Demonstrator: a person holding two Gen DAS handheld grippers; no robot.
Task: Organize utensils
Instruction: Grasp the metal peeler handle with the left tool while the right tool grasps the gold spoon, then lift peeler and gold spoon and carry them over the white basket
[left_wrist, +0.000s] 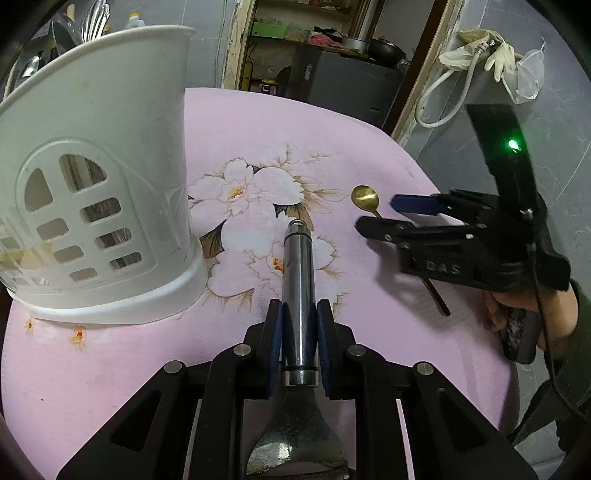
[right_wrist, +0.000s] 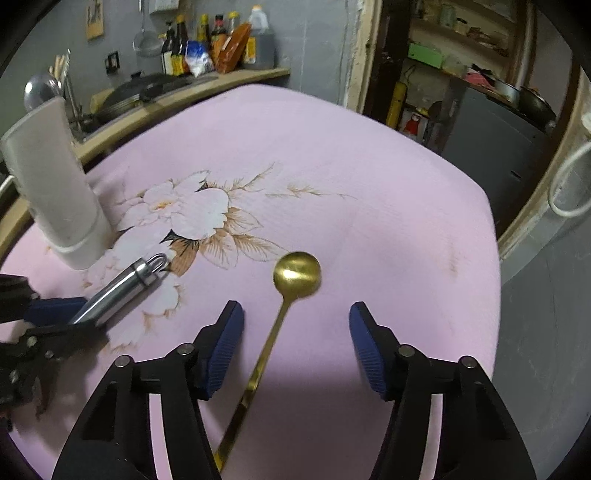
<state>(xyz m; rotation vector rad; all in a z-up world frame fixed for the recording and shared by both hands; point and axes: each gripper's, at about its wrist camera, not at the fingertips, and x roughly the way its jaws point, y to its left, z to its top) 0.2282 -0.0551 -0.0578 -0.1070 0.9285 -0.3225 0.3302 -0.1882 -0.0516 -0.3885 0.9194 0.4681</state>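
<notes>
- Left gripper (left_wrist: 300, 325) is clamped tight on the steel handle (left_wrist: 297, 295) of a flat metal utensil; the blue pads squeeze the round tube from both sides, the blade end sits back under the camera and the handle's cap points forward, away from the fingers.
- Risk here, as I read it: a polished round tube between flat pads can roll or slide out, especially if the wrist tips toward the holder.
- Right gripper (right_wrist: 296, 345) hangs over the gold spoon (right_wrist: 295, 275) with its jaws spread well apart; the thin stem runs straight through the gap, and neither pad (right_wrist: 221, 347) touches it.
- Nothing is gripped on that side; the spoon lies flat on the pink floral cloth (right_wrist: 369, 166), its bowl just ahead of the fingertips.
- What could go wrong: the stem is thin and flush to the cloth, so closing pads may skate over it, pinch fabric, or flick the spoon sideways.
- Off to the left gripper's forward left stands the white slotted utensil holder (left_wrist: 110, 184), tall and near.
- Danger there: the long utensil could catch the rim and tip the holder.
- The two grippers work near each other over the cloth; a crossing move risks a knock.
</notes>
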